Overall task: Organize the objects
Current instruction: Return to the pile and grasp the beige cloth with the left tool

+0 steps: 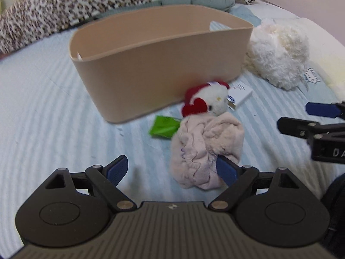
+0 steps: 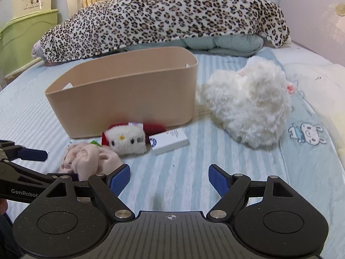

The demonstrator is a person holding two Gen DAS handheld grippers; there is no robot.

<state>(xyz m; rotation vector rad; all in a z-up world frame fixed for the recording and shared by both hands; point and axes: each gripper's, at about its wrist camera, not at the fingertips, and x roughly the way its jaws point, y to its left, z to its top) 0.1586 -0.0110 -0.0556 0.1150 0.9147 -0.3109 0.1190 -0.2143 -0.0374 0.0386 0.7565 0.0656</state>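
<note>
Beige bin (image 1: 159,64) sits ahead of both grippers on the striped bedsheet (image 1: 43,112), open top up — judged the destination for the loose items. Left to right from the left gripper (image 1: 172,168): jaws spread wide, its right pad touching the crumpled pink cloth (image 1: 204,149), so a grasp looks begun, not closed. Just beyond the cloth lie a green packet (image 1: 163,126) and a red-and-white plush (image 1: 207,103), leaning against the bin's near wall. Right gripper (image 2: 169,178) — jaws spread, holding nothing; white box (image 2: 169,141) lies ahead of it, fluffy white toy (image 2: 248,105) further ahead to its right, beside the bin.
</note>
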